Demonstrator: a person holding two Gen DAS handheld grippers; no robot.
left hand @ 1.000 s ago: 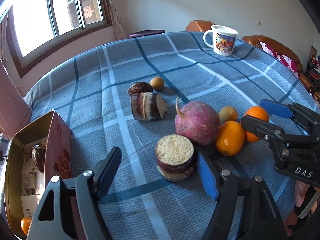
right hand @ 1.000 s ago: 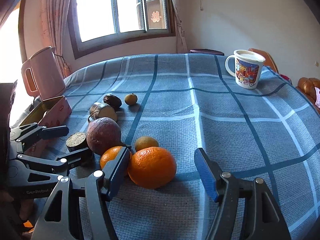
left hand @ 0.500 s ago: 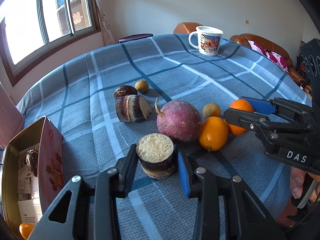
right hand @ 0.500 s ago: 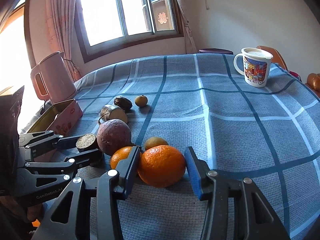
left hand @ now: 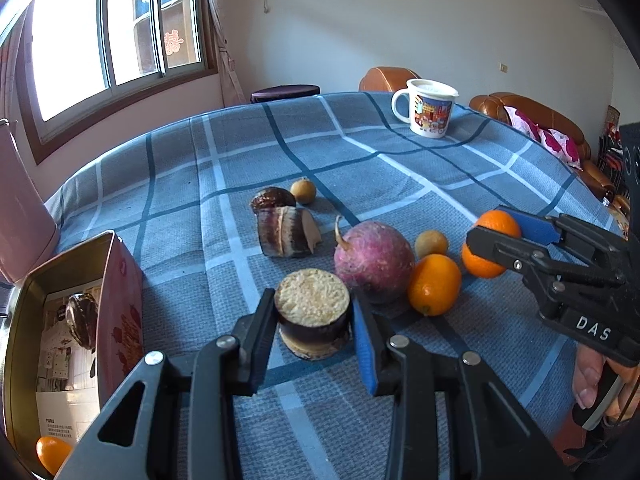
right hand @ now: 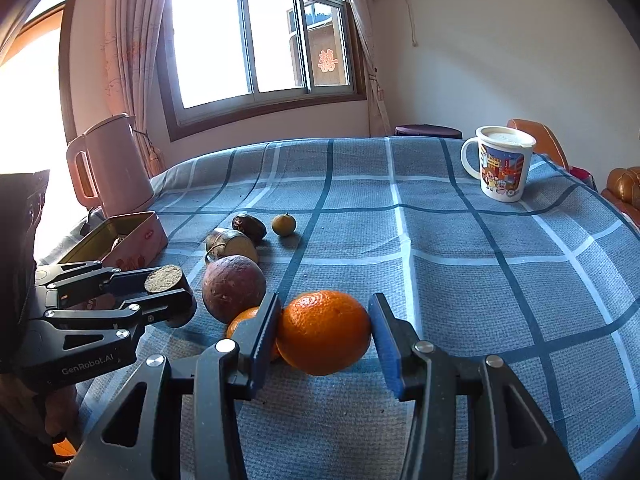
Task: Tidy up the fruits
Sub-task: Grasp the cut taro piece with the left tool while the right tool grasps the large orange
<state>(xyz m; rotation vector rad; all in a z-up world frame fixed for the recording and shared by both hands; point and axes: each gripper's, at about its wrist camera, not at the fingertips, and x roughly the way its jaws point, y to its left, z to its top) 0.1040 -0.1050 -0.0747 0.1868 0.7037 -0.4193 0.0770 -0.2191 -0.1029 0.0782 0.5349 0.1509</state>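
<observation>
My left gripper point(left hand: 314, 326) is shut on a round cut stump with a dark skin and a pale grainy top point(left hand: 313, 312), resting on the blue checked tablecloth. It also shows in the right wrist view point(right hand: 163, 279). My right gripper point(right hand: 324, 330) is shut on a large orange point(right hand: 324, 332), seen from the left wrist view too point(left hand: 486, 246). A purple-red round root point(left hand: 374, 260), a second orange point(left hand: 434, 284) and a small yellow-brown fruit point(left hand: 431, 243) lie between the two.
An open tin box point(left hand: 60, 320) with papers and a small orange stands at the left edge. A cut dark piece point(left hand: 286, 232), a dark fruit point(left hand: 273, 199) and a small round fruit point(left hand: 303, 191) lie farther back. A printed mug point(left hand: 426, 108) and a pink kettle point(right hand: 110, 164) stand on the table.
Both grippers have closed from wide open: the left onto the cut stump, the right onto the large orange. Both views have tilted up a little.
</observation>
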